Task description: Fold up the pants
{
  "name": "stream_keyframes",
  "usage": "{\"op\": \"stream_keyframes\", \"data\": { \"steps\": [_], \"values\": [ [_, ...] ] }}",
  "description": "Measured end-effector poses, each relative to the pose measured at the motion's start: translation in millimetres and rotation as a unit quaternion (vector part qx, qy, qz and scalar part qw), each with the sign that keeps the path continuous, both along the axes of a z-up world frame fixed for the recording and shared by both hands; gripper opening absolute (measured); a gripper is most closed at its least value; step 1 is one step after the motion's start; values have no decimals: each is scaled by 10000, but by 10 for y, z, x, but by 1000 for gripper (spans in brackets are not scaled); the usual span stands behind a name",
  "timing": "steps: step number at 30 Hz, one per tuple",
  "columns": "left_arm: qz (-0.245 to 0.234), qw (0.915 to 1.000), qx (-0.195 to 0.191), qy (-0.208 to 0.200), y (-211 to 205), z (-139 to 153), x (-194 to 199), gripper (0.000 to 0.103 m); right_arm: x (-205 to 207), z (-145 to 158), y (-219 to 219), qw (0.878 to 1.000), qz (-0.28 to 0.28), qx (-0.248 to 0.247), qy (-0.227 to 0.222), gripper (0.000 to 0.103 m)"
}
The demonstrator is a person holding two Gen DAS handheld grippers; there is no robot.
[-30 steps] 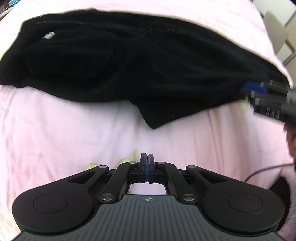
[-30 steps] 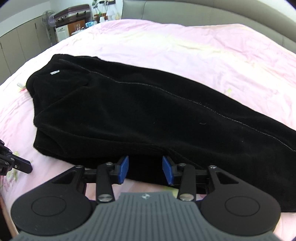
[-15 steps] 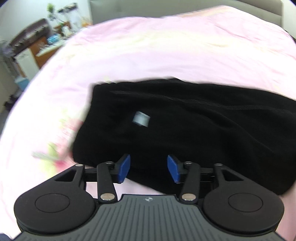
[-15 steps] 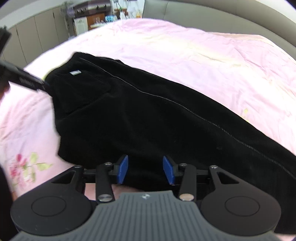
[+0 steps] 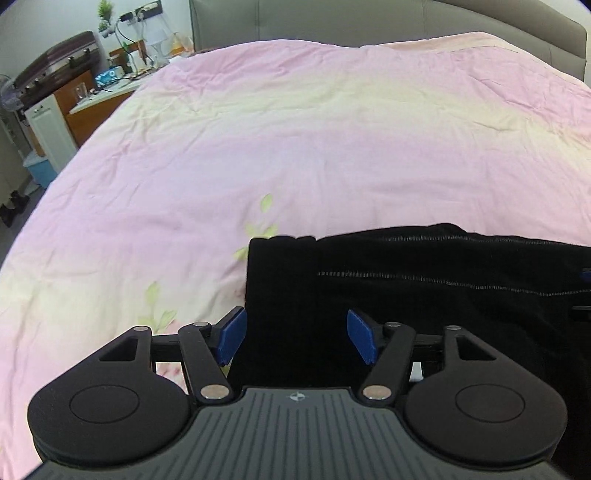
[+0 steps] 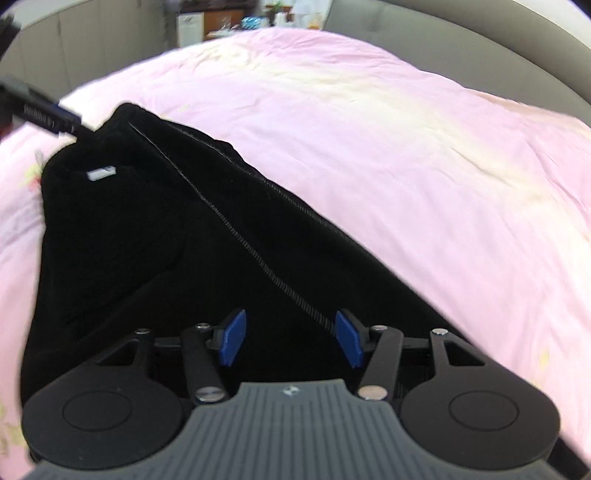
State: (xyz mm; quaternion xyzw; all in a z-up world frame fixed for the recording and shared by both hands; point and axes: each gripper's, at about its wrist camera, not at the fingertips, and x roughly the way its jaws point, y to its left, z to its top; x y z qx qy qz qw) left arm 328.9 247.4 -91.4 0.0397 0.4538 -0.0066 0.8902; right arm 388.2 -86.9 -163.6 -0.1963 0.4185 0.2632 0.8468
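Both fingers [image 5: 231, 341] opening, over black pants [image 5: 424, 295]

A home bedroom: a wide bed [image 5: 295, 129] with a pink flowered duvet and grey padded headboard [image 5: 369, 18] lies ahead of the hand-held gripper; far left stand a cluttered dresser [image 5: 99, 96], a fan [image 5: 9, 96] and wardrobe doors [image 6: 74, 44].
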Motion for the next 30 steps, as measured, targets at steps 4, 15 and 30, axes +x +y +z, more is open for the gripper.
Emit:
{"op": "stream_keyframes", "data": {
  "steps": [4, 15, 30],
  "values": [
    [-43, 9999, 120, 87, -25, -149, 154, 68, 241, -246, 100, 9990, -33, -323, 318, 24],
    [-19, 9981, 250, -556, -318, -16, 413, 10, 574, -12, 71, 9974, -321, -409, -506, 4],
    [-445, 9932, 1016, -349, -677, 289, -3, 12, 116, 317, -122, 9984, -420, 251, 267, 39]
  ]
}}
